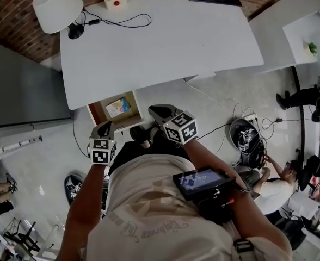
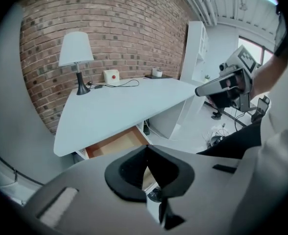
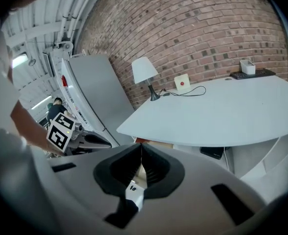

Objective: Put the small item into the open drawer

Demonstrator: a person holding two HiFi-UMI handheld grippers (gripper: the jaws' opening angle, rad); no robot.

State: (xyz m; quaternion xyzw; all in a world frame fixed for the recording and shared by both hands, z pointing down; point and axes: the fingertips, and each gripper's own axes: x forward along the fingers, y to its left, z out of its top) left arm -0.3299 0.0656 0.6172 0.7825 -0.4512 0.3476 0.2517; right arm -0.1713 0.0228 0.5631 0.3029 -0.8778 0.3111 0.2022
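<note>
Left hand-held gripper and right hand-held gripper, both with jaws together, near the open drawer under the desk. Inside the drawer, 1 small packet.

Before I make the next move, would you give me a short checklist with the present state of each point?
1. The drawer is open: ok. It stands pulled out under the desk.
2. Small item is in it: ok, it seems. A coloured packet lies inside.
3. The left gripper is free: ok. Its jaws are together with nothing between them.
4. The right gripper is free: ok. Its jaws are together with nothing between them.
5. Both grippers are away from the drawer: ok. They are held near the body, short of its front.
6. Nothing else needs putting away: cannot tell.
</note>
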